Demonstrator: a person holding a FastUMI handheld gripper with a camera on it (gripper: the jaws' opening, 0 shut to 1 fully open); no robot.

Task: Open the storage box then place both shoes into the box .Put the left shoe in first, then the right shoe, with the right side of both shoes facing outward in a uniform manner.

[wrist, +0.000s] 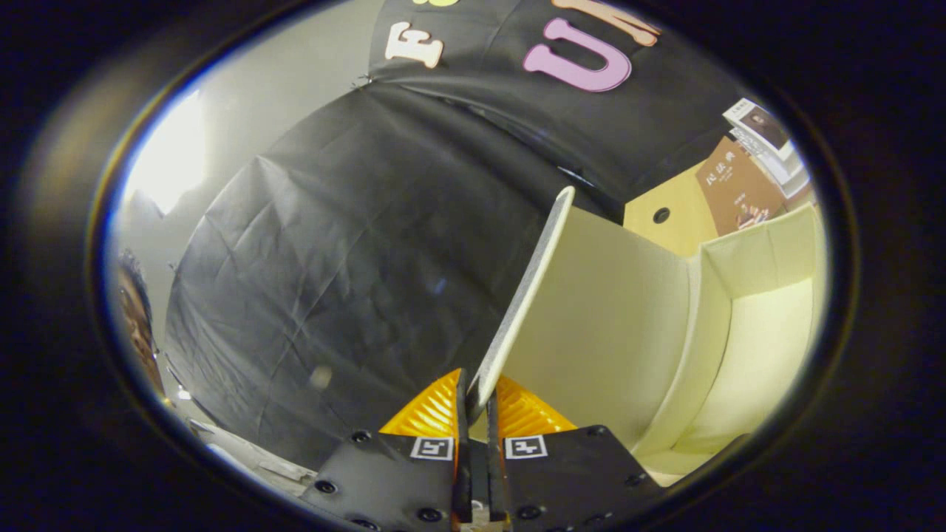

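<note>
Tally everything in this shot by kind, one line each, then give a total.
Pale cream storage box, open inside: 1
Thin flat lid panel of that box, clamped at its edge: 1
Gripper, shut on the lid panel: 1
Books beyond the box: 2, possibly more
Shoes: 0
Total: 5

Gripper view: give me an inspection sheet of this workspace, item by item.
Surface: a strip of pale floor or table shows below the black cloth; too blurred to tell more.
Job's things: storage box, pale, open, inside bare; its lid raised, seen edge-on.
Shoes: nothing seen.
Clutter: books or cartons beyond the box.
Tongs: shut on the lid, both fingers pressing its near edge.
Cables: nothing seen.
Surroundings: black cloth wall behind the lid; a yellow panel with a round hole past the box; a person at the far side of the cloth, partly seen.
</note>
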